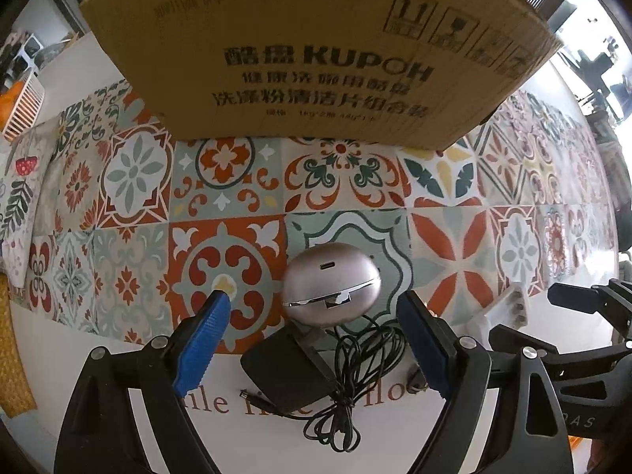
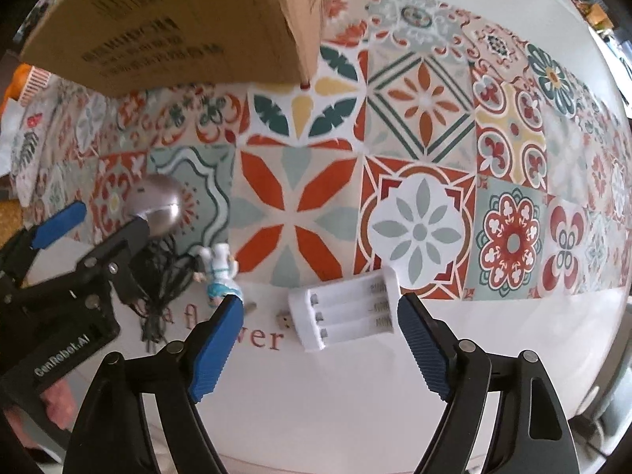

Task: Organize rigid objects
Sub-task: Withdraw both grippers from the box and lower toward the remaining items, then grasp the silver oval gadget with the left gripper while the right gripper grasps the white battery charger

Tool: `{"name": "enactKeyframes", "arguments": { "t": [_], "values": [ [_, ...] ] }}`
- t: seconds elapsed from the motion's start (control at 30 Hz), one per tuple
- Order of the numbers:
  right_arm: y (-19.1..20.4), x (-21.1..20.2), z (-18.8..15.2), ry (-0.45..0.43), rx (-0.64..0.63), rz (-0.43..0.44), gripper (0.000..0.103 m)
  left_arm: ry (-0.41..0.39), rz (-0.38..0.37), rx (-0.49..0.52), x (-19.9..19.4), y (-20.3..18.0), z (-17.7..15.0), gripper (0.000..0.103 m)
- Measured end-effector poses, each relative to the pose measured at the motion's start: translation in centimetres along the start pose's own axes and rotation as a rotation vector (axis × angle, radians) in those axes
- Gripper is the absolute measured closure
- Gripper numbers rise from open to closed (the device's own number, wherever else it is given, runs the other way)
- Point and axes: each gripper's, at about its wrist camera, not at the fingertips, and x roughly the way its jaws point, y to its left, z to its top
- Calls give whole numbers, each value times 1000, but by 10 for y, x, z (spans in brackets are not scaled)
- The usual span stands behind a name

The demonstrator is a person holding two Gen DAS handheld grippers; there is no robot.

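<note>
A silver egg-shaped case [image 1: 331,282] lies on the tiled mat, between and just ahead of my open left gripper [image 1: 316,300]; it also shows in the right wrist view [image 2: 156,205]. Behind it lie a black adapter [image 1: 284,371] and its tangled black cable [image 1: 355,367]. My open right gripper [image 2: 316,304] hovers around a white battery holder [image 2: 343,314], with a small USB plug [image 2: 282,320] beside it. A small white and teal figurine [image 2: 219,270] lies by the left finger. A large cardboard box [image 1: 316,51] stands at the back.
The patterned tile mat [image 2: 422,146] covers a white table [image 2: 355,395]. A white slatted rack [image 1: 21,114] with something orange sits at the far left. The left gripper's body [image 2: 71,276] shows at the left of the right wrist view.
</note>
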Motion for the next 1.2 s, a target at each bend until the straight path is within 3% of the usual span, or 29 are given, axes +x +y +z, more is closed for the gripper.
{"name": "enactKeyframes", "arguments": {
  "t": [0.23, 0.53, 0.87, 1.03, 1.2],
  "values": [
    [-1, 25, -2, 59, -11, 2, 21, 26, 20, 6, 14, 1, 2, 17],
    [2, 55, -3, 53, -20, -25, 21, 57, 25, 2, 34, 6, 4, 17],
    [-8, 59, 15, 62, -1, -55, 22, 72, 29, -6, 50, 2, 14, 18],
    [-18, 71, 14, 67, 19, -48, 23, 92, 22, -2, 68, -4, 17, 27],
    [-17, 78, 8, 37, 25, -50, 23, 63, 37, 22, 76, -11, 12, 35]
  ]
}}
